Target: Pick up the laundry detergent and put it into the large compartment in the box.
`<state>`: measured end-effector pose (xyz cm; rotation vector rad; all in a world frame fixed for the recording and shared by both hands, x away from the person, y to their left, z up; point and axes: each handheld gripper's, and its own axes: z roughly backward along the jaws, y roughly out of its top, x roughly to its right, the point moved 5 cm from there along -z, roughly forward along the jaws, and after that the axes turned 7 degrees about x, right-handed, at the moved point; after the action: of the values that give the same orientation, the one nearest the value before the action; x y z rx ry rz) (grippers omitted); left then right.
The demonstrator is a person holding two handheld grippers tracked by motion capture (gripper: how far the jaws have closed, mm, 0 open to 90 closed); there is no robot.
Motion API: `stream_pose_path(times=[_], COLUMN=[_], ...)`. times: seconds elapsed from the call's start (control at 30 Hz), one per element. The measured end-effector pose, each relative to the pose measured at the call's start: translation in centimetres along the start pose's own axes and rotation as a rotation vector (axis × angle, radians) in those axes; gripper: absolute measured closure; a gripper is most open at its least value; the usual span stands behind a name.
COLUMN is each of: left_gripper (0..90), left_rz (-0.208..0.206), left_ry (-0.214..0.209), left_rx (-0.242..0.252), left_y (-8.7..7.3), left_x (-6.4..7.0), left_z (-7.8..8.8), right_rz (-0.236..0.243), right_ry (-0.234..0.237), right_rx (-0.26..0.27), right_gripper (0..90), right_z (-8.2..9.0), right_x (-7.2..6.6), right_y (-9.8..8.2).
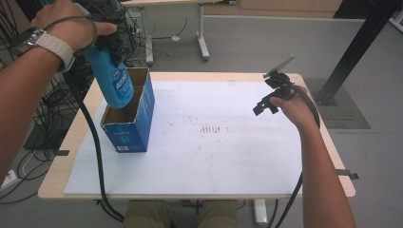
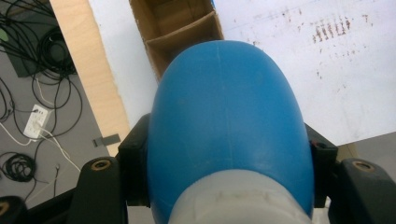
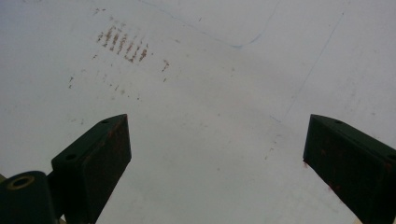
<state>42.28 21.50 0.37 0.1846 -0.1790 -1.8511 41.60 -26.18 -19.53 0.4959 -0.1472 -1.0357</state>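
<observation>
Bare forearms, white-strapped wristwatch (image 1: 47,42) on left wrist, olive trousers (image 1: 180,213), black grippers, left gripper (image 2: 229,154), right gripper (image 3: 217,158), brass-ringed screw holes, rust-flecked pads, thick black trailing cables (image 1: 95,147).

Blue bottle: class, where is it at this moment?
High view, left side: the blue bottle hangs in the left gripper, base dipping into the cardboard box.

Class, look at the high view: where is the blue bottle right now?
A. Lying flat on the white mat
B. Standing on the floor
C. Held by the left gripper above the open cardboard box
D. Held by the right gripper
C: the left gripper clamps the blue bottle, its lower end over the open cardboard box.
</observation>
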Motion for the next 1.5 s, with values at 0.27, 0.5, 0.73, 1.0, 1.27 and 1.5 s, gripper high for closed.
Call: stream_pose_path(times=[0.27,0.5,0.73,1.0,1.27,1.5], left_gripper=[37.6,37.6,37.6,37.6,37.6,37.6], left_rz=[0.017,0.037,0.046,0.045,0.048,0.056], left_ry=[0.013,0.012,0.013,0.017,0.015,0.007], left_rx=[0.0,0.006,0.003,-0.005,0.002,-0.005], left_y=[0.1,0.1,0.1,0.2,0.1,0.1], left_x=[0.0,-0.3,-0.4,-0.5,-0.7,-1.1], left_z=[-0.1,-0.2,-0.4,-0.9,-1.7,-2.5], right_rz=[-0.002,-0.002,-0.005,-0.007,-0.014,-0.016], right_ry=[0.003,0.005,0.007,0.007,0.011,0.011], right_rx=[-0.002,0.001,0.003,0.003,0.0,-0.001], right_gripper=[7.6,7.6,7.6,7.6,7.6,7.6], right_z=[-0.2,-0.2,-0.3,-0.2,-0.4,-0.5], right_x=[0.1,0.1,0.2,0.3,0.5,0.6], right_y=[0.0,0.0,-0.2,-0.4,-0.5,-0.6])
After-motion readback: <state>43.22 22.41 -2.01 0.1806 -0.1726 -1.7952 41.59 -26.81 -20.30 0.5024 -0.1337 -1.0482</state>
